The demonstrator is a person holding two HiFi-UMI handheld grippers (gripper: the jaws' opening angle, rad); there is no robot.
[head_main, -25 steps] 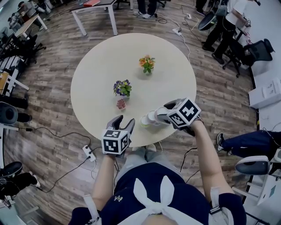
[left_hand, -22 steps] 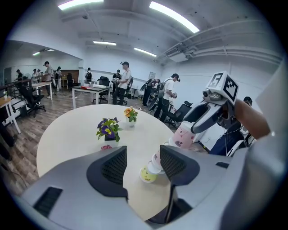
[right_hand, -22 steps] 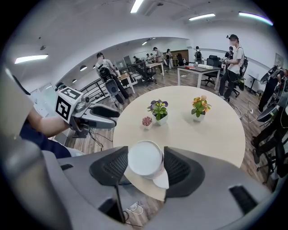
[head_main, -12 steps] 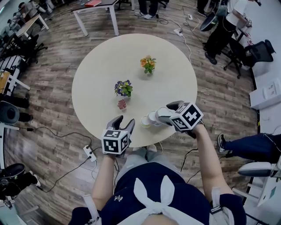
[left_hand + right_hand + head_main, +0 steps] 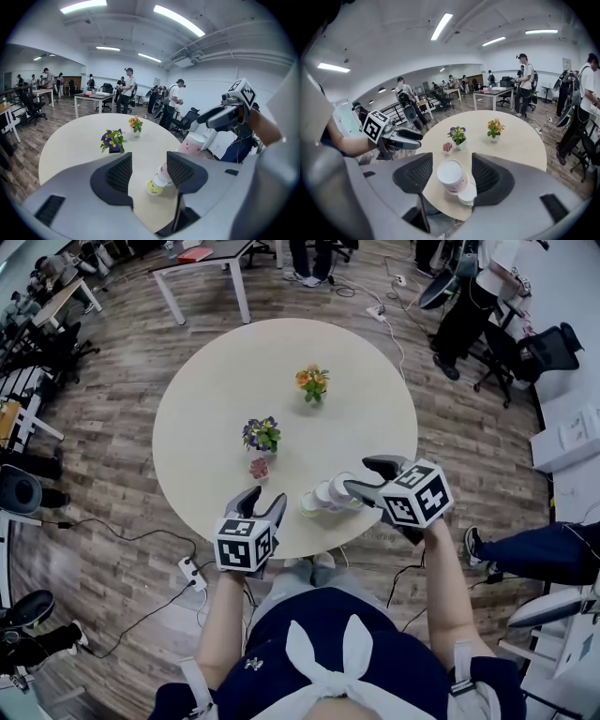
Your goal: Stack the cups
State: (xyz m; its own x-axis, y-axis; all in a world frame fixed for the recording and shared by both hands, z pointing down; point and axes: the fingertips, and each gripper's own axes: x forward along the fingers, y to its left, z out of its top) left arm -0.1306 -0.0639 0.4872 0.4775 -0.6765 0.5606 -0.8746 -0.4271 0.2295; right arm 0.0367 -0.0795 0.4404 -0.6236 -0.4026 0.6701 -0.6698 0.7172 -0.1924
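A stack of paper cups (image 5: 328, 495) lies tilted near the round table's (image 5: 216, 399) front edge, green cup (image 5: 152, 187) at the near end and a pink cup (image 5: 452, 177) at the other. My right gripper (image 5: 358, 474) hovers at the pink end. Its jaws have just been closing a little with the pink cup between them, and a thin gap shows on each side of the cup in the right gripper view. My left gripper (image 5: 262, 495) hangs open and empty over the table's near rim, left of the stack. The left gripper view shows the stack beyond its pads.
A purple flower pot (image 5: 262, 434), an orange flower pot (image 5: 313, 382) and a small pink pot (image 5: 259, 465) stand mid-table. A power strip (image 5: 192, 568) and cables lie on the wooden floor. Desks, chairs and people ring the room.
My right gripper has drawn back to the right and risen, so its fingers no longer reach around the stack. The cups and my left gripper have stayed in place.
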